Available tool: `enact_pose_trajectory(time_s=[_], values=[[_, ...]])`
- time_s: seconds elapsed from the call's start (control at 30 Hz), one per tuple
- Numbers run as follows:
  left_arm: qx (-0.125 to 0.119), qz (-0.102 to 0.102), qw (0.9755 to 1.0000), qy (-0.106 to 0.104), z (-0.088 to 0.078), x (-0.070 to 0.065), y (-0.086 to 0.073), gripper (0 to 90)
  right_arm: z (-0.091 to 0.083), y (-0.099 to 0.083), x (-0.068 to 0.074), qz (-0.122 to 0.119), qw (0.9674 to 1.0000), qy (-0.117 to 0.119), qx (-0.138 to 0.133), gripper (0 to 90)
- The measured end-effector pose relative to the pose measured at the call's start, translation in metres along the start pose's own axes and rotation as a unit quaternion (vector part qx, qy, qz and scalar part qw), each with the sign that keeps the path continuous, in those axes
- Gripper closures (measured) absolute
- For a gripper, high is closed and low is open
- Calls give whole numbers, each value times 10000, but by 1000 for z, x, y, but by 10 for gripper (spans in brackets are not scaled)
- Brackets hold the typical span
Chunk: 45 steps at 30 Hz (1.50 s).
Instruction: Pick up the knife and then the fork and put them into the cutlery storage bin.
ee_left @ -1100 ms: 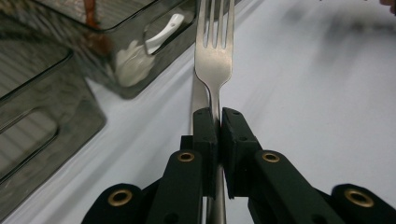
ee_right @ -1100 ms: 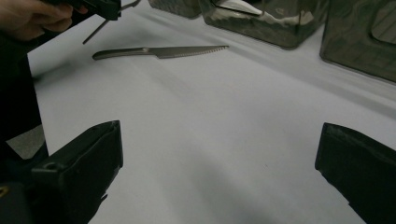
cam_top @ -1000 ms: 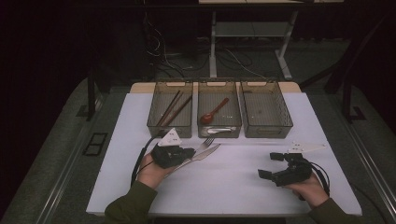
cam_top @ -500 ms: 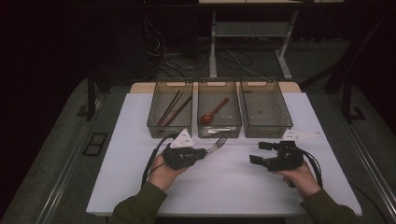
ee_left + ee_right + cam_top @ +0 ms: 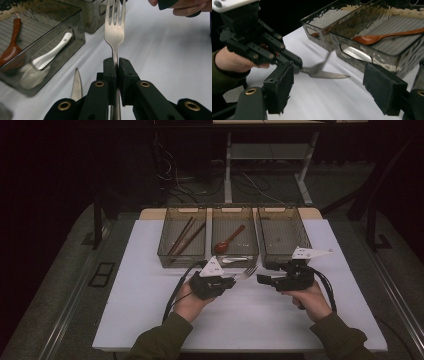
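My left gripper [image 5: 231, 281] is shut on the handle of a metal fork [image 5: 248, 272] and holds it just above the white table, tines towards the bins. In the left gripper view the pads [image 5: 110, 68] clamp the fork [image 5: 114, 32]. A serrated knife [image 5: 76, 85] lies low beside the left jaw; I cannot tell whether it is held too. My right gripper [image 5: 261, 280] faces the fork tip from the right. Its jaws [image 5: 332, 85] have just been closing, and they still stand open with nothing between the pads. The knife [image 5: 329, 74] and fork [image 5: 319, 66] are ahead of them.
Three clear bins stand in a row behind the grippers. The left bin [image 5: 165, 254] holds chopsticks [image 5: 186, 237]. The middle bin [image 5: 255, 251] holds a wooden spoon [image 5: 230, 240] and a white spoon [image 5: 235, 260]. The right bin [image 5: 282, 237] has nothing in it. The white board [image 5: 150, 310] covers the table.
Both hands have moved inward: the left gripper went right with the fork, the right gripper went left towards it. The right jaws have narrowed.
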State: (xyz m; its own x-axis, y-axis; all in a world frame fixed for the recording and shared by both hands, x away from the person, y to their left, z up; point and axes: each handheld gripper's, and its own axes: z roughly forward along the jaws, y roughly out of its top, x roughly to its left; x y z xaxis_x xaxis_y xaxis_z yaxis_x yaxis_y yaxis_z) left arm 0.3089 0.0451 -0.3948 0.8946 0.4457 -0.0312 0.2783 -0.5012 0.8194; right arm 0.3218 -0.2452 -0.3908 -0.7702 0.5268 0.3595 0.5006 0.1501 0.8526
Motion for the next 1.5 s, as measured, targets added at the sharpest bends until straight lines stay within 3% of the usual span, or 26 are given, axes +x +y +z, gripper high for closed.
enact_pose_trajectory(time_s=[0.23, 0.57, 0.77, 0.9, 1.0, 1.1, 1.37, 1.5], values=[[-46, 52, 9999, 83, 11, -10, 6, 843, 6, 3, -1, 16, 10000, -49, 80, 338], [-114, 94, 9997, 175, 15, -19, 3, 842, 24, -4, -2, 264, 9992, 99, 271, 642], [-92, 55, 9998, 152, 16, -18, 0, 842, 24, -5, -2, 358, 9991, 145, 167, 798], [-135, -1, 9999, 85, 16, -18, -1, 841, 23, -4, -1, 331, 9992, 207, 117, 821], [-255, -145, 9995, -127, 16, -17, -2, 833, 21, -4, -2, 380, 9988, 286, 60, 853], [-336, -160, 9991, -184, 16, -18, -2, 807, 19, -3, -1, 350, 9988, 353, 6, 856], [-416, -384, 9974, -451, 14, -13, -8, 578, 14, -3, -5, 338, 9991, 257, -62, 859], [-411, -346, 9975, -469, 9, -8, -13, 494, 11, -3, -7, 307, 9994, 176, -53, 859]])
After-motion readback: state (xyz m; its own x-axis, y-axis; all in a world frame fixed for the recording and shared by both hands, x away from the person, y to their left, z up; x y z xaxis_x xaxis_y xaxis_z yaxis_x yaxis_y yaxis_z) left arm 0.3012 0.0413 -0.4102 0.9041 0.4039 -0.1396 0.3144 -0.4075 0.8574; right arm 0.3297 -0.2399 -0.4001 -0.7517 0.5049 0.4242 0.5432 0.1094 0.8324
